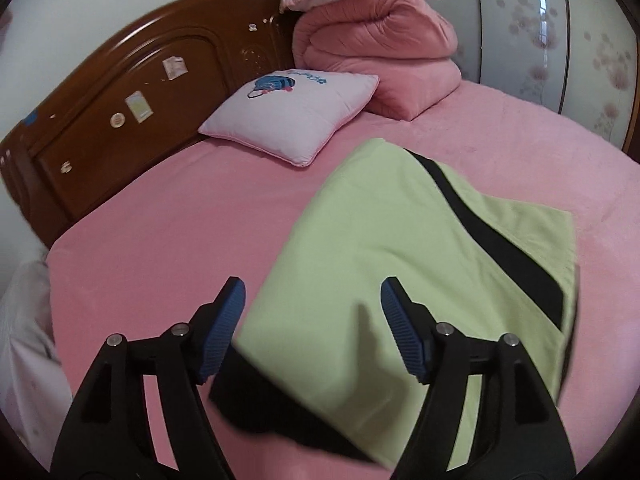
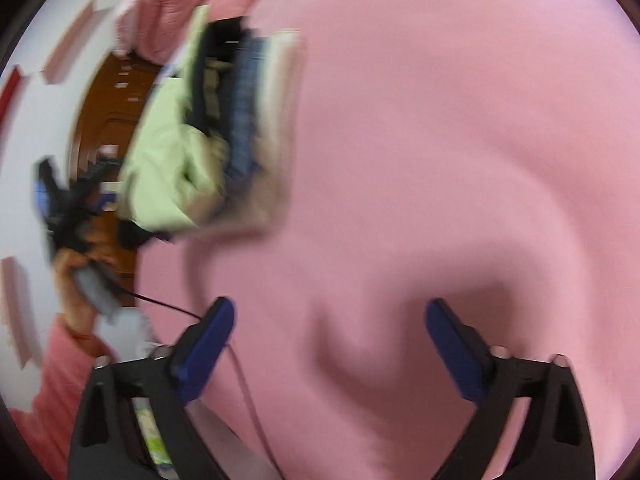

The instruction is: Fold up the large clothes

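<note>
A light green garment (image 1: 384, 264) with black stripes lies folded on the pink bed (image 1: 168, 224). My left gripper (image 1: 312, 292) is open just above its near edge, with the cloth between and below the blue pads (image 1: 224, 332), not held. The right wrist view is heavily blurred. My right gripper (image 2: 330, 312) is open and empty over bare pink sheet (image 2: 440, 160). The green garment (image 2: 172, 152) shows at the upper left of that view, on a stack of folded clothes (image 2: 256, 120), and the left gripper (image 2: 76, 208) is beside it.
A pale pink cushion (image 1: 292, 116) and a folded pink quilt (image 1: 376, 48) sit at the head of the bed by the brown wooden headboard (image 1: 120, 120). A floral wardrobe (image 1: 560, 32) stands to the right. The person's hand (image 2: 76, 268) holds the left gripper.
</note>
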Demonstrator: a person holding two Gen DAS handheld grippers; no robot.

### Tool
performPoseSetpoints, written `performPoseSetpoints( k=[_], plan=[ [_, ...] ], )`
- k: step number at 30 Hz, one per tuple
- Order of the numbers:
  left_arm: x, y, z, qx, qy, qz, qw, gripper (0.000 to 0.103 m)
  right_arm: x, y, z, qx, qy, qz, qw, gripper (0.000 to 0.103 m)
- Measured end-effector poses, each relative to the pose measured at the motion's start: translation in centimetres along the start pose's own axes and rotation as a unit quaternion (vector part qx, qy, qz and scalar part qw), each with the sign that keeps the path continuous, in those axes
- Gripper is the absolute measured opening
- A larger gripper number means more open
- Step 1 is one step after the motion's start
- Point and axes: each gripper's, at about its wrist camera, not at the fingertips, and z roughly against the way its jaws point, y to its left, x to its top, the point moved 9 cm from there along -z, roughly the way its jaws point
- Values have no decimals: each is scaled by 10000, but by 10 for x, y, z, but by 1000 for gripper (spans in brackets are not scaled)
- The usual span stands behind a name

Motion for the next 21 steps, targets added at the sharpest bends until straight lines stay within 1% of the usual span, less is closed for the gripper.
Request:
performPoseSetpoints(
  k=[1,2,3,4,5,6,7,8,9,10,11,12,13,14,15,16,17,18,19,20,21],
  plan=[
    [-10,-4,17,-32,12,2,10000,75,-22,-17,10,-268,-24,-90,9996,102],
    [-18,-9,30,-55,31,-10,10000,76,-26,-48,24,-443,-8,-133,9989,102],
    [-34,-15,48,-46,115,-51,9999,76,-50,-62,33,-768,68,-135,9969,102],
    [-49,-18,65,11,202,-71,9998,76,-64,-79,45,-1033,129,-117,9945,102],
    [-66,-24,85,53,308,-91,9995,76,-75,-114,61,-1214,140,-97,9925,102],
    [-85,-30,110,43,362,-91,9993,76,-92,-131,73,-1442,118,-67,9895,102],
    [-105,-38,135,19,426,-59,9991,76,-101,-158,89,-1548,97,-51,9879,102],
    [-124,-47,157,-24,490,-45,9988,76,-115,-161,96,-1600,56,-41,9871,102],
    [-146,-58,180,-145,588,-66,9981,76,-134,-168,107,-1589,-19,-39,9873,102],
    [-172,-75,205,-361,742,-199,9964,77,-148,-173,116,-1519,-66,-72,9883,102],
    [-194,-91,224,-533,921,-405,9935,77,-163,-183,125,-1454,-57,-154,9892,102],
    [-228,-112,249,-685,1229,-766,9871,77,-173,-204,141,-1421,-16,-250,9895,102],
    [-250,-125,266,-719,1413,-985,9824,77,-191,-218,157,-1412,13,-385,9892,102],
    [-272,-137,286,-724,1550,-1189,9781,77,-196,-237,175,-1392,-13,-467,9892,102],
    [-299,-153,316,-753,1660,-1446,9726,77,-216,-247,197,-1345,-105,-582,9891,102],
    [-315,-162,336,-789,1727,-1579,9690,77,-220,-270,223,-1344,-147,-646,9887,102],
    [-335,-174,363,-880,1847,-1739,9633,77,-240,-280,246,-1412,-190,-693,9874,102],
    [-349,-183,383,-973,1972,-1838,9580,77,-253,-285,266,-1489,-192,-698,9862,102],
    [-366,-194,408,-1119,2157,-1919,9509,77,-262,-290,284,-1590,-181,-691,9847,102],
    [-376,-203,428,-1266,2255,-1954,9460,77,-279,-299,310,-1759,-182,-678,9819,102],
    [-385,-213,450,-1408,2306,-1965,9425,77,-282,-294,323,-1842,-208,-684,9803,102]
  ],
)
